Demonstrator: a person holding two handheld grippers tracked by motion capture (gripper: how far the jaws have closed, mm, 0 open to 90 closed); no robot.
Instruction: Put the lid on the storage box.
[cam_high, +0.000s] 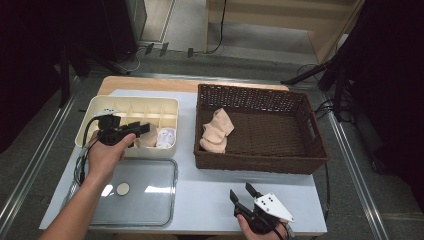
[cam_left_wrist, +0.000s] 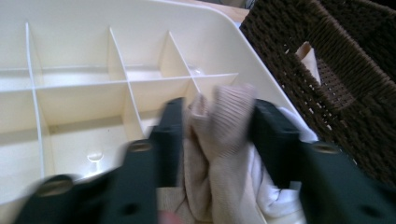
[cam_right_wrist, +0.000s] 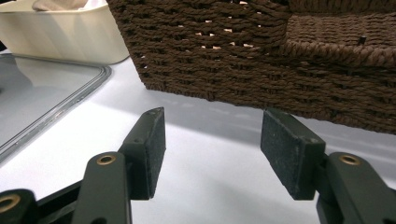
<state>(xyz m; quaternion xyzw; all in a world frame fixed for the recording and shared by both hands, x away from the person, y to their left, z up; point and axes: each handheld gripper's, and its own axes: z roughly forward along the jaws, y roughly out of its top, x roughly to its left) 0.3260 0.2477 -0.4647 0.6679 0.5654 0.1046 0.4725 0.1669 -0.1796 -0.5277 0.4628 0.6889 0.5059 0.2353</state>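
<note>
Left gripper (cam_high: 142, 128) over organizer (cam_high: 165, 106), fingers (cam_left_wrist: 170, 135) gripping sock (cam_left_wrist: 224, 126).

The right gripper (cam_right_wrist: 212, 151) hovers over the pale table (cam_right_wrist: 210, 140), jaws apart with nothing between; brown woven wicker basket (cam_right_wrist: 261, 51) ahead; cream plastic divided box (cam_right_wrist: 60, 35) upper left.

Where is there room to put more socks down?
The basket floor right of the socks is bare. So is the table strip between the lid and the right claw. The box corner by the left claw is crowded.
</note>
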